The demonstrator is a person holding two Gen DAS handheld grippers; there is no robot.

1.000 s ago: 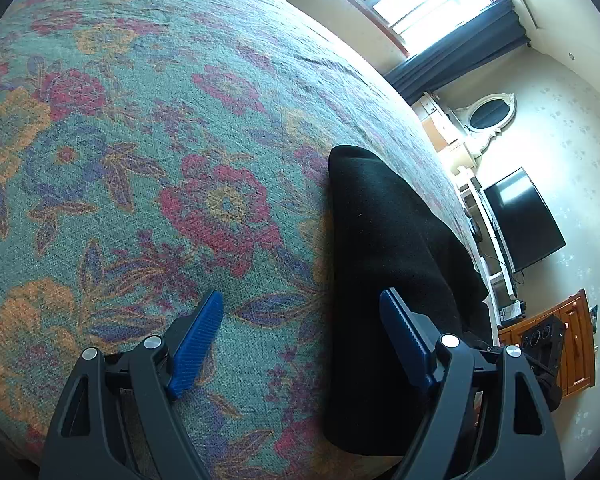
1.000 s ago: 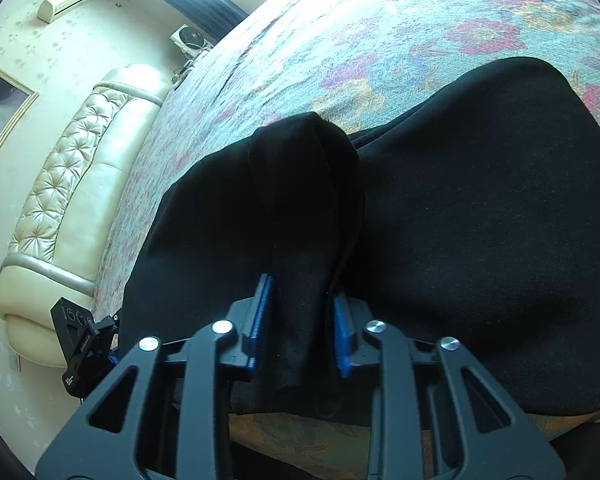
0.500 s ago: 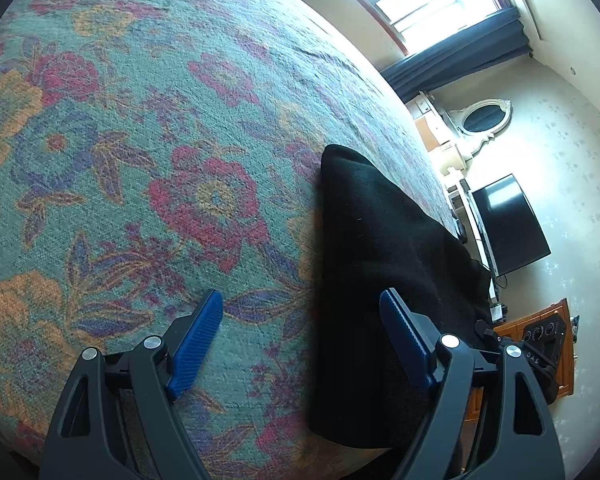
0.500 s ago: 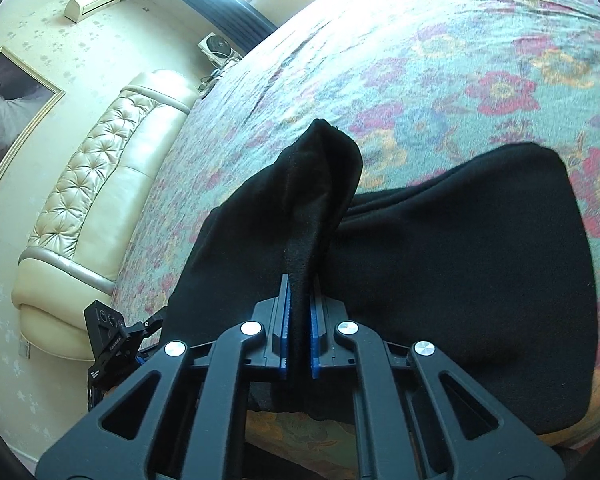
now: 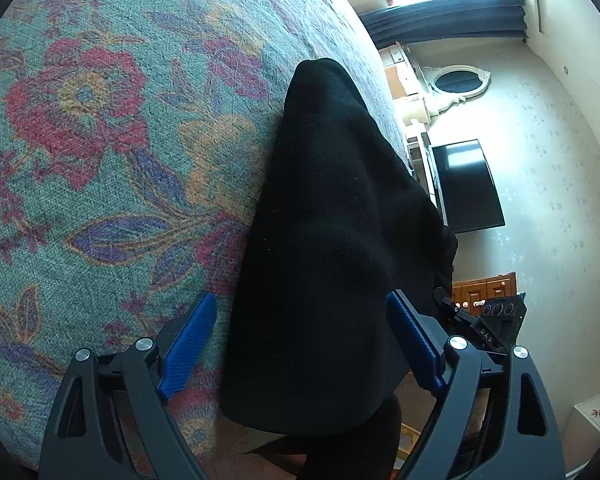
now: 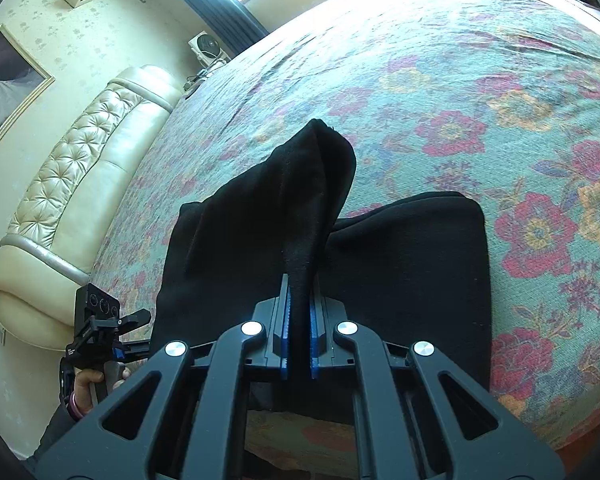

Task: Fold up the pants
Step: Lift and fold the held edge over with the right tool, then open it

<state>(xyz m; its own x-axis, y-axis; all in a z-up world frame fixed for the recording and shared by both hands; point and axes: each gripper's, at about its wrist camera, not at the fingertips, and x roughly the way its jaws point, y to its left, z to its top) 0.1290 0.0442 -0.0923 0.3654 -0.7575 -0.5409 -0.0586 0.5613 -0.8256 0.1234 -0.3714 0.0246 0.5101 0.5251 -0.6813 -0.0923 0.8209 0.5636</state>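
Pinching a raised fold of the black pants (image 6: pixel 400 264) near the bed's (image 6: pixel 460 80) edge, the right gripper (image 6: pixel 299 320) stood clamped; the left gripper (image 5: pixel 300 344) gaped wide, empty, pants lying between its jaws.

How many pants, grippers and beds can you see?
Pants: 1
Grippers: 2, left, right
Bed: 1
Total: 4

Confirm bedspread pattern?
Teal bedspread with red, orange and blue-purple flowers; clearest in the left wrist view.
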